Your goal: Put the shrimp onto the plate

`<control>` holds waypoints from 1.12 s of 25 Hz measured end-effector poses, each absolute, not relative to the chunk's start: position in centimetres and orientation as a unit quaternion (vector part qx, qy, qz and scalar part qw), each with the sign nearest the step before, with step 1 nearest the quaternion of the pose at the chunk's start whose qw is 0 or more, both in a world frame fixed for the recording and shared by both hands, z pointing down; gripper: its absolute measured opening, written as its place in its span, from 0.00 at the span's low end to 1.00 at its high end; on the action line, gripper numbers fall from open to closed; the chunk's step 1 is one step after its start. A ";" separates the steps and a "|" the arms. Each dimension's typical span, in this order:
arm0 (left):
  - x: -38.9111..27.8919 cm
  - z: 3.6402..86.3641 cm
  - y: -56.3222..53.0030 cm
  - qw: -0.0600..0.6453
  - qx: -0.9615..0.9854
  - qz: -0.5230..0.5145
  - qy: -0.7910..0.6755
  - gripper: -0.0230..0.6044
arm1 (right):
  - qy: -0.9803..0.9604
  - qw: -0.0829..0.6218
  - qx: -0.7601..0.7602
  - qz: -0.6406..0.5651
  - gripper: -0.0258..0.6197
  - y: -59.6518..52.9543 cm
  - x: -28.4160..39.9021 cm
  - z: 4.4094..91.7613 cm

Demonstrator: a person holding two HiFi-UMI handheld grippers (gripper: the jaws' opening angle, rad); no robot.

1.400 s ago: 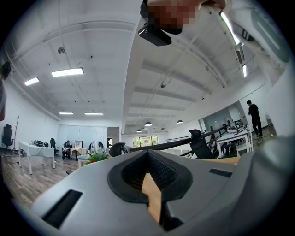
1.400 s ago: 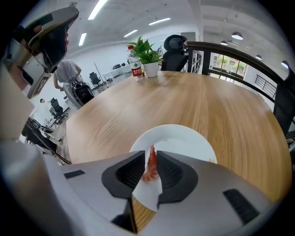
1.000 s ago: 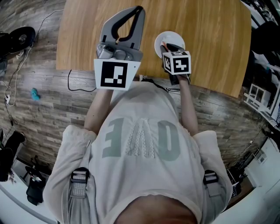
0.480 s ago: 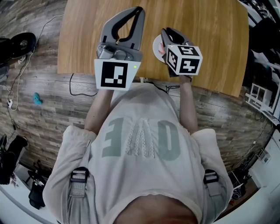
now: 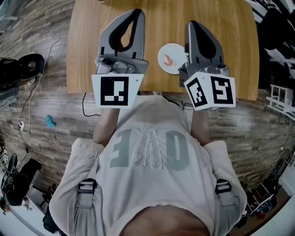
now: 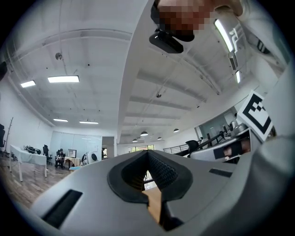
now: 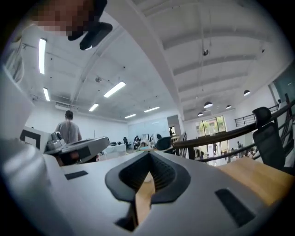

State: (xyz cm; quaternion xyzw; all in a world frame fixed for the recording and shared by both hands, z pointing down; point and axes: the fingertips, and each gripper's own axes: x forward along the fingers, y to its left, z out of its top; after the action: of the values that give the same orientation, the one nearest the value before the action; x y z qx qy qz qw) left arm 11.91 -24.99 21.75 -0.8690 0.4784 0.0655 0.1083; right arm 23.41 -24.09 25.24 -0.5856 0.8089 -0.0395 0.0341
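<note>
A small white plate (image 5: 168, 52) sits on the wooden table (image 5: 230, 50) near its front edge. On the plate lies an orange-pink shrimp (image 5: 169, 60). My left gripper (image 5: 134, 12) is held up to the left of the plate, shut and empty. My right gripper (image 5: 191, 24) is raised just right of the plate, also shut with nothing in it. In the left gripper view the left gripper (image 6: 148, 152) points up at the room's ceiling, tips meeting. The right gripper (image 7: 149, 153) in the right gripper view shows only a thin slit of table between its jaws.
Wood-plank floor surrounds the table, with a black cable (image 5: 85, 99) hanging off the front edge and a small blue object (image 5: 50, 121) on the floor at left. Black gear (image 5: 18, 69) lies far left. A person (image 7: 69, 130) stands far off in the right gripper view.
My right gripper has lifted off the plate and drawn back toward me, leaving the shrimp lying on the plate. The left gripper has stayed raised.
</note>
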 end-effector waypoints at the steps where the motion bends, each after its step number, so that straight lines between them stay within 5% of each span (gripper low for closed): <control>1: 12.2 21.1 -24.9 0.115 -0.871 0.069 0.472 0.05 | 0.804 0.048 -0.592 -0.024 0.07 -23.5 23.8 24.1; 7: 13.4 18.9 -23.9 0.127 -0.879 0.089 0.451 0.05 | 0.785 0.092 -0.612 0.018 0.07 -20.7 25.4 20.8; 28: 15.0 17.9 -23.0 0.137 -0.888 0.110 0.424 0.05 | 0.778 0.070 -0.624 0.031 0.07 -19.6 27.1 21.0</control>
State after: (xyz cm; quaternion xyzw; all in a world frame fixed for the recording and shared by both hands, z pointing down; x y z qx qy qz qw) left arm 14.96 -23.00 17.91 -0.8885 0.4240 0.1098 0.1372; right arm 27.08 -19.62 21.04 -0.6240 0.7777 0.0310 0.0695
